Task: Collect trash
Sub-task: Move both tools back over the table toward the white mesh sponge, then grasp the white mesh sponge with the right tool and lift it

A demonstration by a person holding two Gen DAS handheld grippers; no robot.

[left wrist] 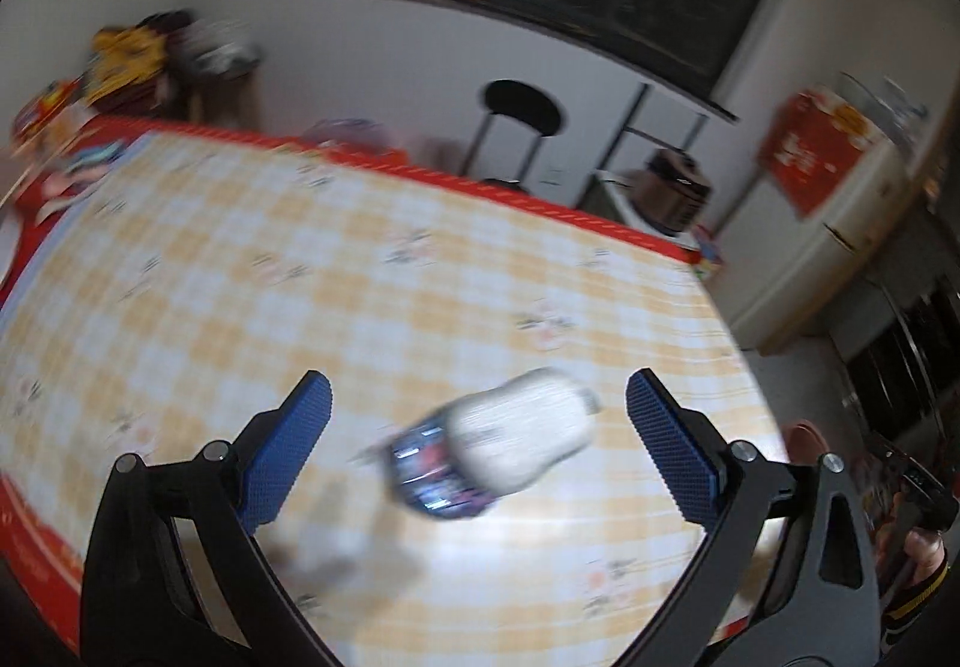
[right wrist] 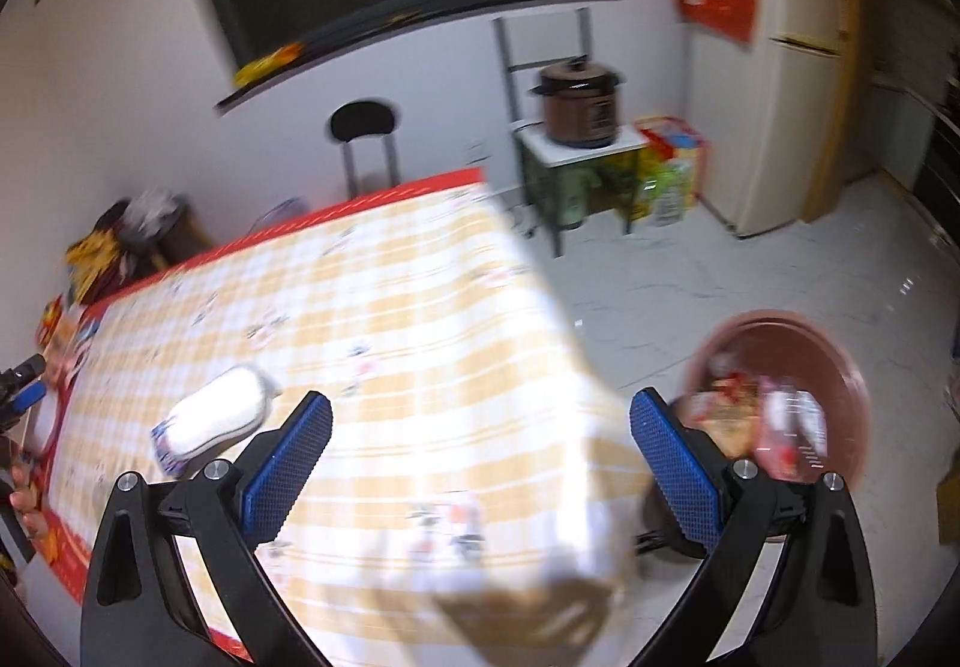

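Observation:
A clear plastic bottle [left wrist: 498,445] with a dark blue label lies on its side on the yellow checked tablecloth [left wrist: 360,277]. My left gripper [left wrist: 480,421] is open, and the bottle sits between its blue pads without touching them. The bottle also shows in the right wrist view [right wrist: 210,415], left of my right gripper [right wrist: 480,427], which is open and empty over the table's near right corner. A reddish-brown bin [right wrist: 840,367] holding wrappers stands on the floor to the right of the table.
A black stool [right wrist: 364,139] stands behind the table. A brown cooker [right wrist: 579,106] sits on a small green stand, with a cream fridge [right wrist: 780,67] beyond. Packets [left wrist: 120,61] are piled at the table's far left. The floor is pale tile.

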